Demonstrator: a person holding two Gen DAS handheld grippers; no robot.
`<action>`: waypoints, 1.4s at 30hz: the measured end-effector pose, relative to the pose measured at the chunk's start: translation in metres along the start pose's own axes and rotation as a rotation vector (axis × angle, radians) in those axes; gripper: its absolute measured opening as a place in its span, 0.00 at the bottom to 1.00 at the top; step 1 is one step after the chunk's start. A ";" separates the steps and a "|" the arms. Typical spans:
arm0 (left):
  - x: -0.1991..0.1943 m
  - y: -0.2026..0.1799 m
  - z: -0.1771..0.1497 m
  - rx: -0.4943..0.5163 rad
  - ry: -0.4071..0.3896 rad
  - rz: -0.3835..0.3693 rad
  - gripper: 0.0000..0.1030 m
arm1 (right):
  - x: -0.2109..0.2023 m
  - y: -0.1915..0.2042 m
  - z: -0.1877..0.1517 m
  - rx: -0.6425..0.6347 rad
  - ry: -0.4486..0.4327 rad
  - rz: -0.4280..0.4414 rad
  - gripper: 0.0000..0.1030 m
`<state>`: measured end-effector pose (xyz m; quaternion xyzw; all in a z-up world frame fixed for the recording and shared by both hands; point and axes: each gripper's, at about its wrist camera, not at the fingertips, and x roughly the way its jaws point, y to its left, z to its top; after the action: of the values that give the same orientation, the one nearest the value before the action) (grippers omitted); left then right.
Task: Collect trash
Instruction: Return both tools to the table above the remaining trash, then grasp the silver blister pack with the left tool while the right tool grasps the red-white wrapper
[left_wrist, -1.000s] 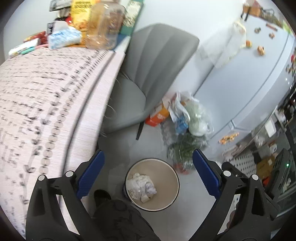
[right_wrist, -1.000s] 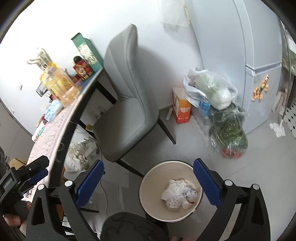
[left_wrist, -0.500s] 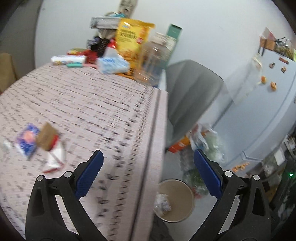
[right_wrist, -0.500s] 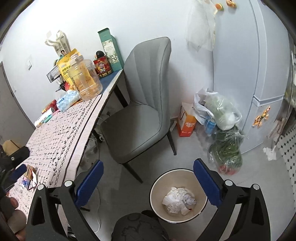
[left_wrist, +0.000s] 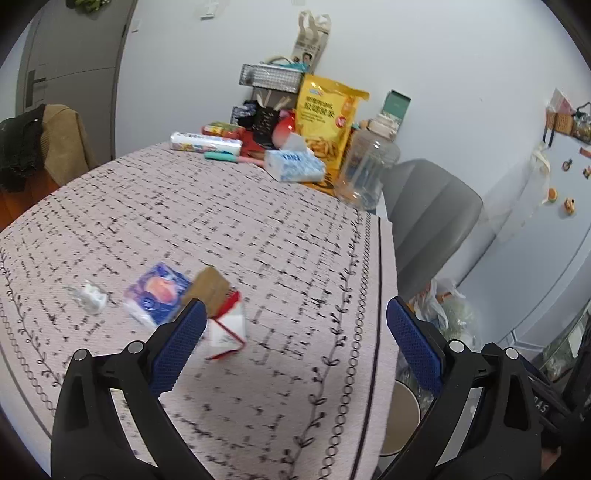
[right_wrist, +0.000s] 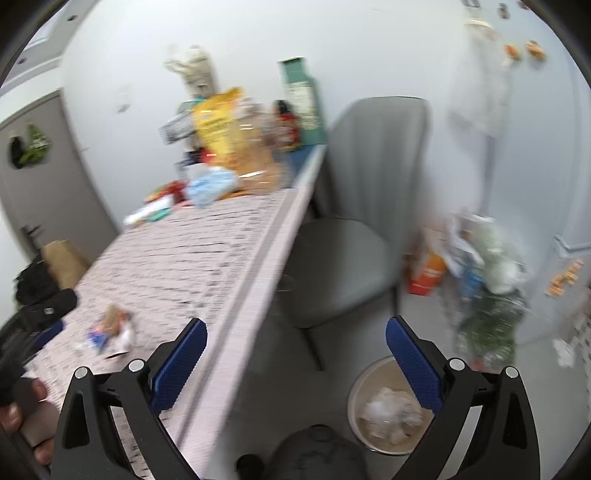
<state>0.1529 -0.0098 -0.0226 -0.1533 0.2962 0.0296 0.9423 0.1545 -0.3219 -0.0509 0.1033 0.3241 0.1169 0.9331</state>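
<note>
Trash lies on the patterned tablecloth (left_wrist: 258, 236): a red-and-white carton (left_wrist: 227, 326) with a brown flap, a blue wrapper (left_wrist: 157, 293) and a small white scrap (left_wrist: 90, 299). My left gripper (left_wrist: 295, 347) is open above the table, its left pad beside the carton. My right gripper (right_wrist: 295, 365) is open over the table edge. The beige bin (right_wrist: 388, 406) stands on the floor with crumpled white paper inside; its rim also shows in the left wrist view (left_wrist: 404, 421). The trash shows blurred in the right wrist view (right_wrist: 110, 330).
A grey chair (right_wrist: 354, 240) stands beside the table. Groceries crowd the table's far end: a yellow bag (left_wrist: 327, 110), clear jug (left_wrist: 367, 168), tissue pack (left_wrist: 293, 166). Plastic bags (right_wrist: 487, 280) sit by the fridge (left_wrist: 546, 236). The other gripper and a hand (right_wrist: 22, 387) are at left.
Both grippers have swung up and left, from over the bin to the table. The left one has come close to the carton. Both stay open.
</note>
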 end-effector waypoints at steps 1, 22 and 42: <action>-0.003 0.003 0.000 0.001 -0.010 0.019 0.94 | 0.000 0.007 0.001 -0.013 0.000 0.016 0.92; -0.047 0.135 -0.022 -0.163 -0.009 0.179 0.93 | 0.050 0.117 -0.019 -0.186 0.152 0.327 0.91; -0.016 0.185 -0.024 -0.239 0.051 0.242 0.82 | 0.137 0.214 -0.054 -0.314 0.349 0.274 0.43</action>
<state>0.0997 0.1597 -0.0823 -0.2284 0.3308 0.1740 0.8989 0.1931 -0.0724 -0.1144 -0.0213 0.4412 0.3069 0.8431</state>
